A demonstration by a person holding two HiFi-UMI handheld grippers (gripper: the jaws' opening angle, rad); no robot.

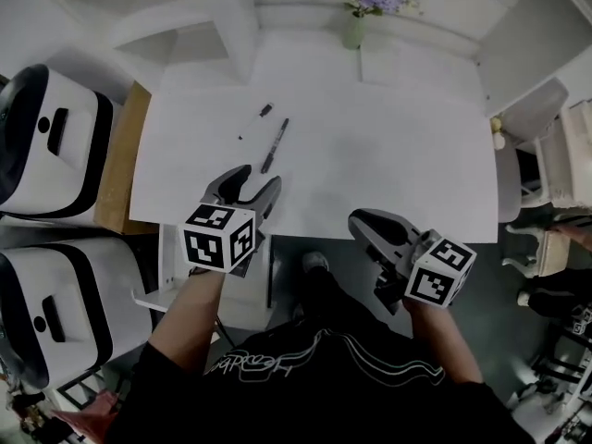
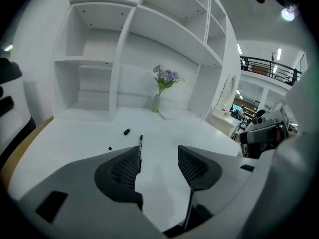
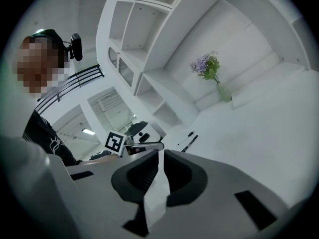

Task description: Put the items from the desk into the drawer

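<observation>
A black pen (image 1: 275, 144) lies on the white desk (image 1: 398, 155), with a thin shorter pen-like piece (image 1: 254, 121) just left of it. My left gripper (image 1: 254, 185) hovers over the desk's front edge just short of the pen, open and empty. From the left gripper view the pen (image 2: 140, 142) shows past the left finger of that gripper (image 2: 159, 153), a small black piece (image 2: 126, 132) beyond it. My right gripper (image 1: 365, 220) hangs off the desk's front edge, shut on nothing. The right gripper view shows its jaws (image 3: 160, 156) nearly touching and both pens (image 3: 191, 141) far off.
A vase of purple flowers (image 1: 354, 21) stands at the desk's back under white shelves (image 2: 149, 29). Two white-and-black machines (image 1: 46, 137) sit left of a wooden side surface (image 1: 116, 165). A white drawer-like part (image 1: 159, 280) shows under the desk's front left. Furniture (image 1: 564, 155) crowds the right.
</observation>
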